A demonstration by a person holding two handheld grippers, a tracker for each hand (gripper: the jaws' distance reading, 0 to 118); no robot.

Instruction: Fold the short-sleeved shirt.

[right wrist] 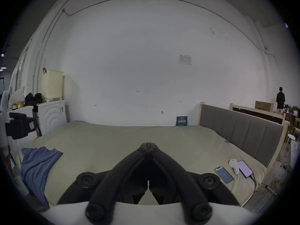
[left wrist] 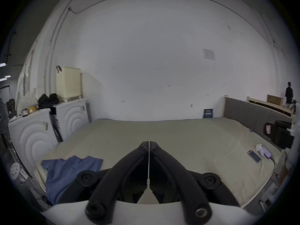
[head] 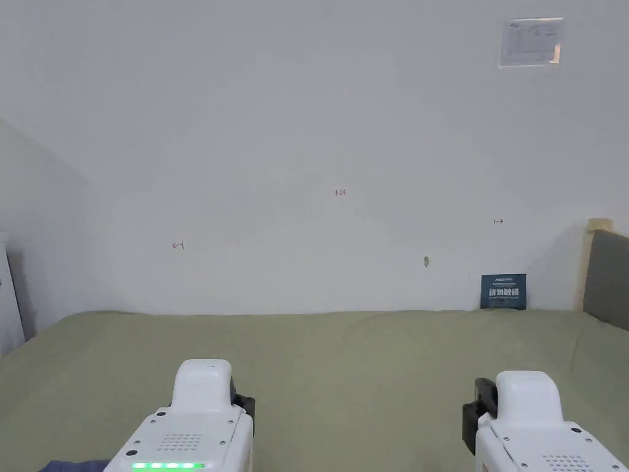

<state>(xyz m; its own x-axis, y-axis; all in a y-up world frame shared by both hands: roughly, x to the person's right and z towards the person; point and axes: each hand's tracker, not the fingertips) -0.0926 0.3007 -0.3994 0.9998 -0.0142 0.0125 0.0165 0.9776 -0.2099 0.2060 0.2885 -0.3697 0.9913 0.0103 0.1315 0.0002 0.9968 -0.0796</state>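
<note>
Blue shirt [left wrist: 68, 175]: crumpled at the bed's [left wrist: 178, 134] near left corner, left of both claws. Left claw [left wrist: 149, 143]: jaws together, empty. Right claw [right wrist: 148, 145]: jaws together, empty.

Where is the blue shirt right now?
The blue shirt lies crumpled on the bed's near left corner, partly over the edge, left of both grippers and beside the white cabinets.

My bed [right wrist: 129, 140] holds a crumpled blue shirt [right wrist: 37, 165] at its left edge, two phones [right wrist: 224, 174] far from it.
</note>
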